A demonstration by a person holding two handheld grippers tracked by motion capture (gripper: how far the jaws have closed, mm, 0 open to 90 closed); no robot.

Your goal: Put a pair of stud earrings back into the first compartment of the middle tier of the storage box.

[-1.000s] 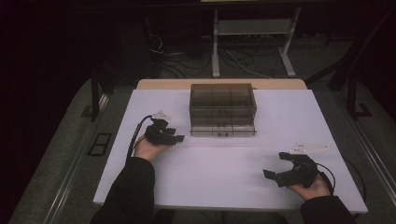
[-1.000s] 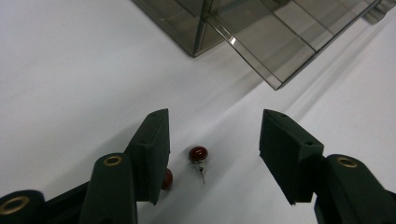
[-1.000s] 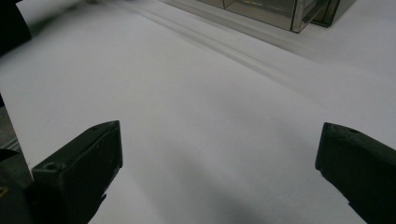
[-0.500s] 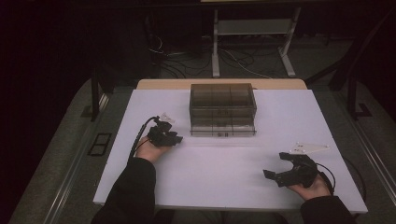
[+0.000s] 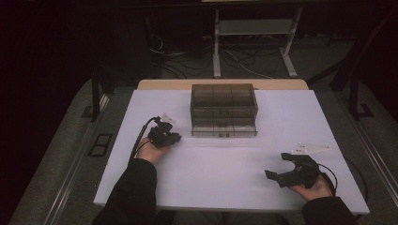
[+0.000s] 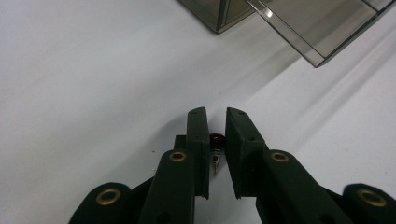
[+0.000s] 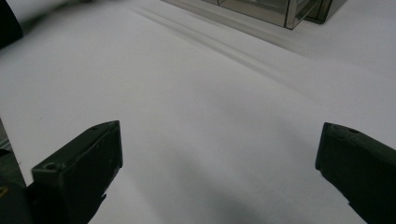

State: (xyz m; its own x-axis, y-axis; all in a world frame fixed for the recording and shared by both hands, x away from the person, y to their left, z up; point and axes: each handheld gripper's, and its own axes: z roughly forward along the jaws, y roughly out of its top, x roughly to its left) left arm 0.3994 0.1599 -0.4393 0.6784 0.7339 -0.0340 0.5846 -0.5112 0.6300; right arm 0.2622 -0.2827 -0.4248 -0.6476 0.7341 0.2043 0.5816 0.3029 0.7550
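Dark sleeves cover both forearms. The left gripper (image 6: 215, 140) has black jaws with brass-ringed screw holes. A black cable (image 5: 139, 139) trails behind it.

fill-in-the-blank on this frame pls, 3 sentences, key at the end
1. The left gripper has its jaws closed on a small dark ____ part with thin metal legs.
2. The right gripper rests on the white table with its jaws ____.
3. The smoky see-through drawer box stands at the ____ of the table, beyond both grippers.

Missing words: red; open; far side
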